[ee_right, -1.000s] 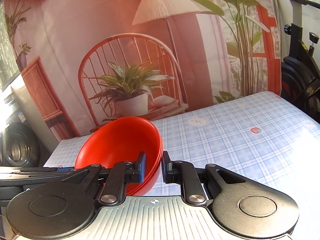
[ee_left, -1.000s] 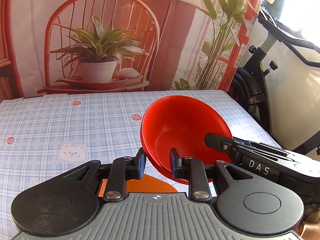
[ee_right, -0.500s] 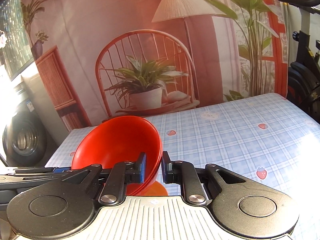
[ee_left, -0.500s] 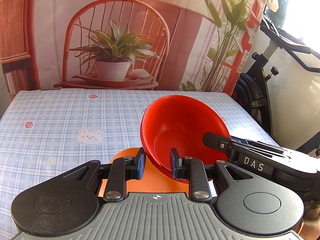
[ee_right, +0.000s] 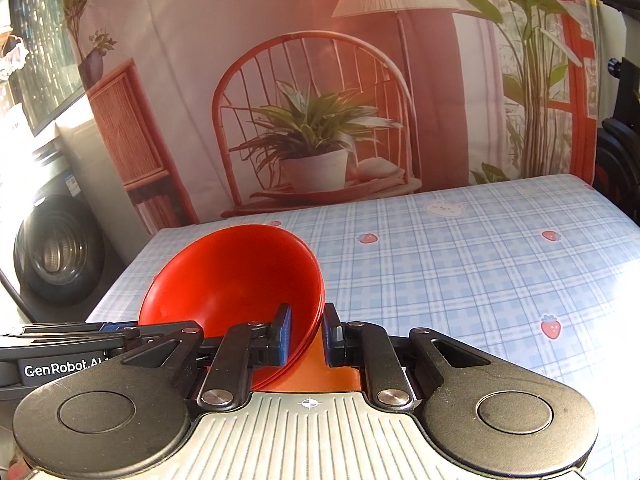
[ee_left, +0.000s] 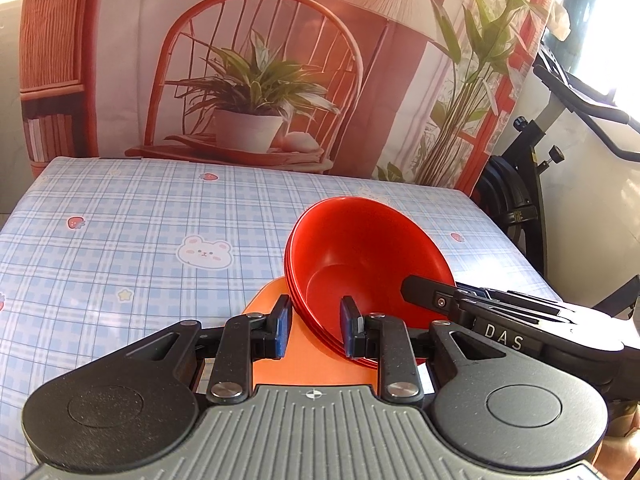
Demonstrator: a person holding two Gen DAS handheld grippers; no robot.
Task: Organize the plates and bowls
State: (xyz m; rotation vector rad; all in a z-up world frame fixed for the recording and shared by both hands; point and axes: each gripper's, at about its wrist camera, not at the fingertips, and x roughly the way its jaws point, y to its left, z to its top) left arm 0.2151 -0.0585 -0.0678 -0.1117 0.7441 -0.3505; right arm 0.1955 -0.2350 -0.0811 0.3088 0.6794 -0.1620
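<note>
So both sides are clamped on the same stack of red bowls point(ee_left: 360, 264), nested together and tilted with the open side facing the cameras. From the left wrist view, the left hand-held gripper point(ee_left: 314, 326) has the near-left rim of the stack pinched between its blue-padded fingers point(ee_left: 282, 326), one pad outside the stack and one inside. The right hand-held gripper point(ee_right: 305, 334) does the same on the opposite rim, narrow gap, pads pressed on the rim edge. Each one's black body also pokes into the other's view. The stack sits right above an orange plate point(ee_left: 304, 360) that lies flat on the surface point(ee_left: 140, 240), which has a blue plaid cloth with bears and strawberries. Can't tell if the bowls actually touch the plate. Behind it hangs a printed backdrop point(ee_left: 256, 80) with a chair and potted plant, and an exercise bike point(ee_left: 532, 184) stands off to the side.
</note>
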